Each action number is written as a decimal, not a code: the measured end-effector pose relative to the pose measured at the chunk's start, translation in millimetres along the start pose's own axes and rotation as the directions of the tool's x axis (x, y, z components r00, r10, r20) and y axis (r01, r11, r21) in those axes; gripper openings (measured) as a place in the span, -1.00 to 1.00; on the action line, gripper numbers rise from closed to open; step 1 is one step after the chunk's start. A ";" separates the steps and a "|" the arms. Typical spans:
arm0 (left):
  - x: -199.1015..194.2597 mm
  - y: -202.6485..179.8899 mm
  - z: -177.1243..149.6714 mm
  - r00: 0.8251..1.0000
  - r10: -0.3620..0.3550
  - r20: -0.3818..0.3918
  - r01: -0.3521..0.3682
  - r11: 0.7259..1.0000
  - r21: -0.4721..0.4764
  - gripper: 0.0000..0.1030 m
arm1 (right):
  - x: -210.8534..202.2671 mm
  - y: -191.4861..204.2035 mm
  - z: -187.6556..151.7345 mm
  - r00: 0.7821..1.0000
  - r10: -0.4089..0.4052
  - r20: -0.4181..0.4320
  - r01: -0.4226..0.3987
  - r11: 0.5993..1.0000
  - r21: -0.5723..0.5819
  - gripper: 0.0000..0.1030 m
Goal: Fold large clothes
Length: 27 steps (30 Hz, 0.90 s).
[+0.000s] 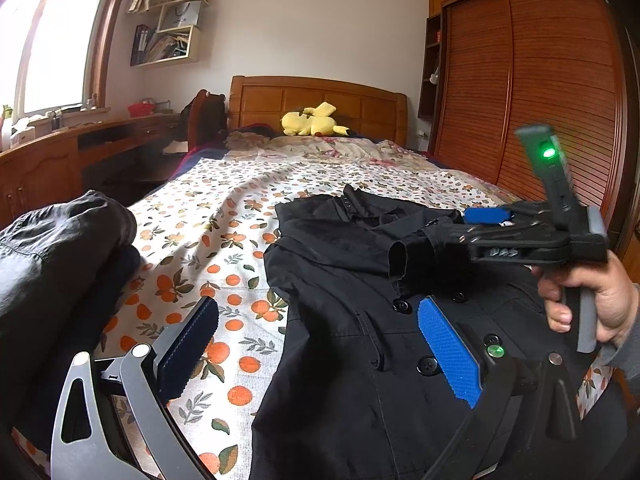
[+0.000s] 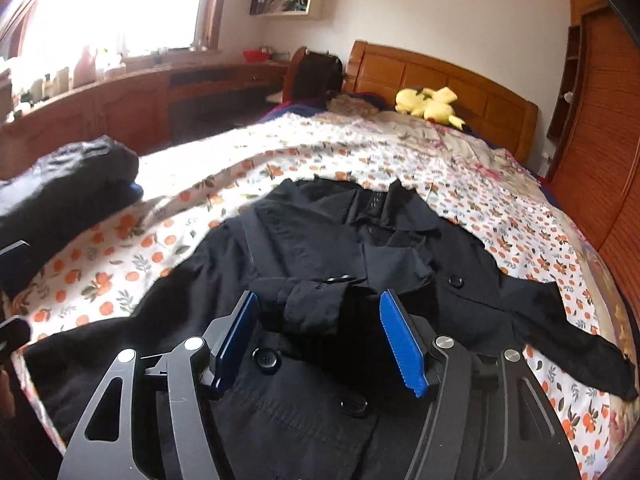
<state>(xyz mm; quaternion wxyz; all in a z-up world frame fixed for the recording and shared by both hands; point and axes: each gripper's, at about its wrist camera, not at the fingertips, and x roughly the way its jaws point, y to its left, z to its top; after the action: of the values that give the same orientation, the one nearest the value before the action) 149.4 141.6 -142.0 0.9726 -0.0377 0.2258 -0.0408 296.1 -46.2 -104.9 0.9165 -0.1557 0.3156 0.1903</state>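
— Where's the coat point(image 1: 340, 392)?

— Flat on the bed point(image 1: 224, 208), near its foot edge, buttons up, collar toward the headboard. It lies right under both your tools.

— My left gripper point(image 1: 320, 308)?

— Spread wide, nothing between the fingers. It hangs over the coat's left side; one finger is above the orange-print sheet, the blue one is above the buttons.

— And the right gripper point(image 2: 318, 298)?

— Your hand point(image 1: 592, 300) holds it over the coat's chest. The jaws stand partly apart, and the cuff point(image 2: 308, 314) of one sleeve fills the gap between the blue pads. That sleeve runs across the front of the coat. I cannot tell whether you're squeezing the cuff or whether it just sits between the pads; the right wrist view is blurred.

— The other sleeve point(image 2: 560, 320)?

— Stretched out toward the bed's right edge, flat on the sheet.

— Anything else on the bed?

— A dark pile point(image 1: 52, 248) of clothes at the left edge, apart from the coat, and a yellow plush point(image 1: 310, 122) up by the headboard.
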 end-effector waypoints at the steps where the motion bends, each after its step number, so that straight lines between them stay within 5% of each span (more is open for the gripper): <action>1: 0.1 -0.1 0.3 1.000 0.000 0.000 0.000 1.000 0.000 0.95 | 2.9 2.0 -1.7 1.000 -0.011 -0.011 0.011 1.000 -0.004 0.14; 6: -1.0 -1.2 0.6 1.000 -0.005 0.004 0.005 1.000 -0.001 0.95 | 22.2 -1.2 -8.1 0.995 -0.065 -0.071 0.063 0.998 -0.030 -0.16; 10: 0.5 -4.6 2.0 1.000 -0.010 0.005 0.010 1.000 0.003 0.95 | 22.5 -5.3 -12.2 0.996 -0.046 -0.081 0.043 0.998 -0.038 -0.93; 23: 14.1 -34.7 2.1 0.999 -0.039 -0.012 0.040 0.998 0.042 0.95 | -83.7 -44.4 -40.9 0.989 0.143 0.031 -0.145 0.986 0.082 -0.94; 27: 17.2 -44.2 0.6 0.999 -0.044 -0.018 0.044 0.998 0.054 0.95 | -101.5 -52.2 -60.2 0.990 0.138 0.020 -0.139 0.987 0.079 -0.94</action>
<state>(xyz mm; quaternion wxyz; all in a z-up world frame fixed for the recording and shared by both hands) 162.3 96.1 -144.9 0.9701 -0.0160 0.2321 -0.0686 214.2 -141.9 -76.8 0.9089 -0.0950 0.3264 0.2417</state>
